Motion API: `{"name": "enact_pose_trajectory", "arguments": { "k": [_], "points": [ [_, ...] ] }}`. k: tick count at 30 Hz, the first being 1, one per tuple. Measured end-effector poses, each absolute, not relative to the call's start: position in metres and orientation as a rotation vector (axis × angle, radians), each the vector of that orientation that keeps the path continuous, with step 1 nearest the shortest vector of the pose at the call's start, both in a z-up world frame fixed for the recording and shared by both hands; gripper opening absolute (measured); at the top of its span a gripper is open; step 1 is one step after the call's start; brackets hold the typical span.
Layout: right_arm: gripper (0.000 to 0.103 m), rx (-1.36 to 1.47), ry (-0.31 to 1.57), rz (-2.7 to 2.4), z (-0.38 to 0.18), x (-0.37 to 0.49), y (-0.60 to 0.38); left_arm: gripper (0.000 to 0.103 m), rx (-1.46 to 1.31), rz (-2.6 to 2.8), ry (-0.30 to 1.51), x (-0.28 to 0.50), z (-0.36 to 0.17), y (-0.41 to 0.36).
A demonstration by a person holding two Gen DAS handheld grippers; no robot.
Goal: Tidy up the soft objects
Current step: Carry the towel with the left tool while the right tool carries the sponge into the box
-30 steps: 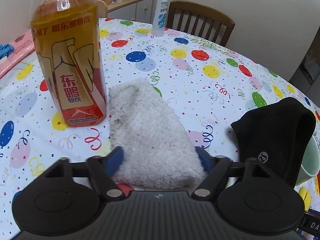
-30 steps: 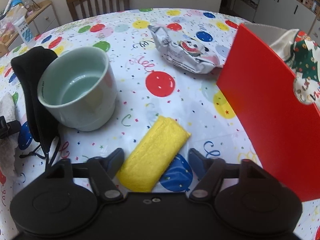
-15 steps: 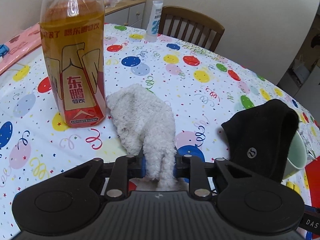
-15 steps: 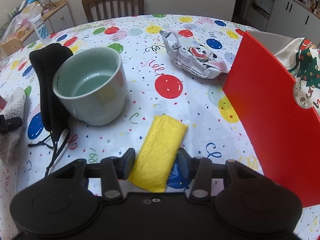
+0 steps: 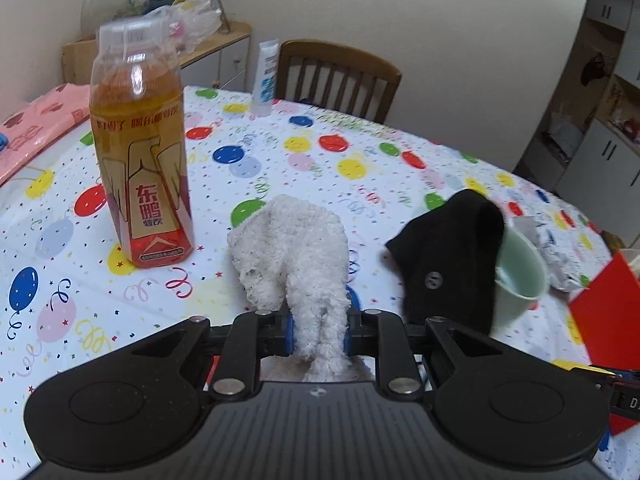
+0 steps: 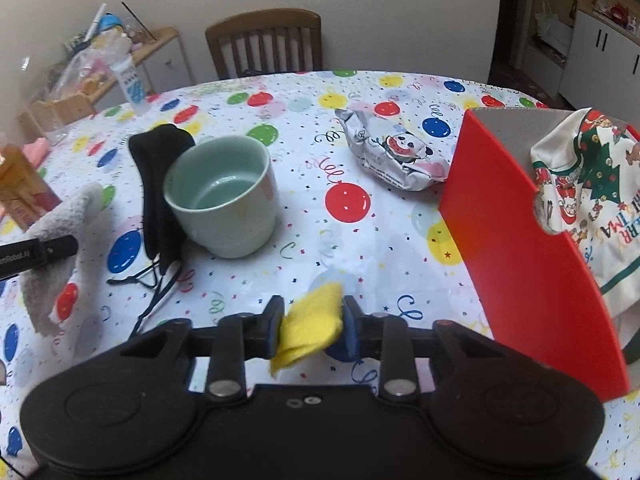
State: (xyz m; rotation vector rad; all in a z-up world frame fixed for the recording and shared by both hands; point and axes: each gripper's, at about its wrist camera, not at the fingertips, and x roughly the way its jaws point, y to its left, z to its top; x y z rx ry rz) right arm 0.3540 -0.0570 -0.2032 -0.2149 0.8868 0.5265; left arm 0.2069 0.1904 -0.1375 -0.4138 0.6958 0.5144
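My left tool is pinching the white fluffy cloth at its near end, the cloth bunched between the blue pads and its far part draped toward the tabletop. My right tool has the folded yellow cloth between its pads, and its jaws are closing on it, the loose lower fold hanging below the grip.

What worries me on the left is the energy drink bottle standing just beside the white cloth: if the trailing end swings sideways it could brush the bottle and tip it. The black cloth mask leans against the green cup near that same cloth, and its cords lie loose on the tabletop, easy to snag.

On the right, the grip catches only part of the yellow cloth, so I judge it could slip out on the way to the red box, where a Christmas-print cloth already lies.
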Motion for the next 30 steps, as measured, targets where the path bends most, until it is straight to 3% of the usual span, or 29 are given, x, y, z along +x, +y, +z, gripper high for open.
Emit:
{"name": "enact_pose_trajectory", "arguments": {
  "k": [10,30],
  "points": [
    [0.026,-0.179,0.869,0.573,-0.189,0.341,-0.091,0.02,-0.396,0.437,0.647,0.191,-0.108,0.159],
    [0.026,-0.034,0.617,0.581,-0.074,0.368,-0.205,0.02,-0.278,0.054,0.561,0.251,-0.019,0.019]
  ]
}}
